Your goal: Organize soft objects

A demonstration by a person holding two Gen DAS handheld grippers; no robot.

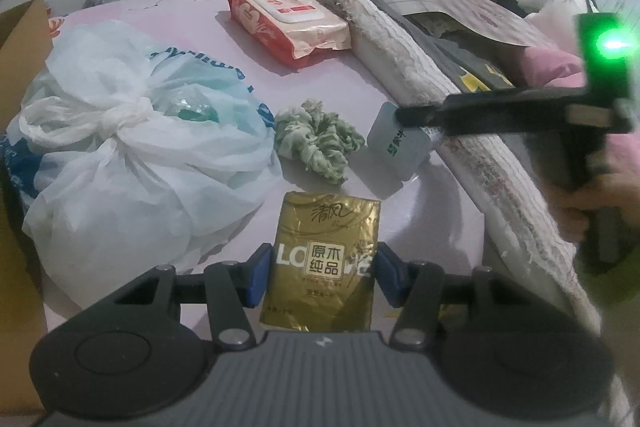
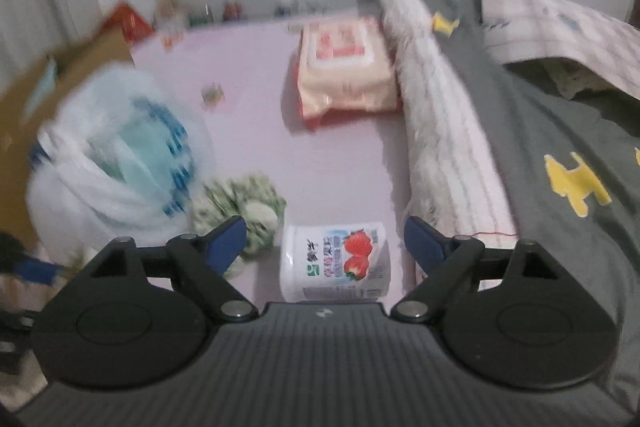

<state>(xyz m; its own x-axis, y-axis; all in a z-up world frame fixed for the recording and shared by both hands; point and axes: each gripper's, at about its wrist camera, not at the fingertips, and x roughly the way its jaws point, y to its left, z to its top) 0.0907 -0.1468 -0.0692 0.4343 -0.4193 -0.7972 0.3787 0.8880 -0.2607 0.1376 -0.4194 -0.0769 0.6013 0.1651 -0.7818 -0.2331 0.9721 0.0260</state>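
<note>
My left gripper (image 1: 322, 273) is shut on a gold tissue pack (image 1: 322, 259), held just above the pink bed sheet (image 1: 192, 27). A green-and-white scrunchie (image 1: 318, 139) lies ahead of it, with a small white strawberry-print pack (image 1: 398, 143) to its right. My right gripper (image 2: 324, 239) is open, its blue pads either side of that strawberry pack (image 2: 336, 263) without touching it. The scrunchie (image 2: 240, 211) is at its left pad. The right gripper also shows in the left wrist view (image 1: 404, 115), reaching in from the right. A red-and-white wet-wipes pack (image 1: 288, 23) (image 2: 344, 67) lies further back.
A knotted white plastic bag (image 1: 128, 147) (image 2: 120, 163) fills the left side. A cardboard box (image 1: 20, 39) stands at the left edge. A rolled white towel (image 1: 384, 39) (image 2: 440, 131) and a grey blanket with yellow shapes (image 2: 560, 167) border the right.
</note>
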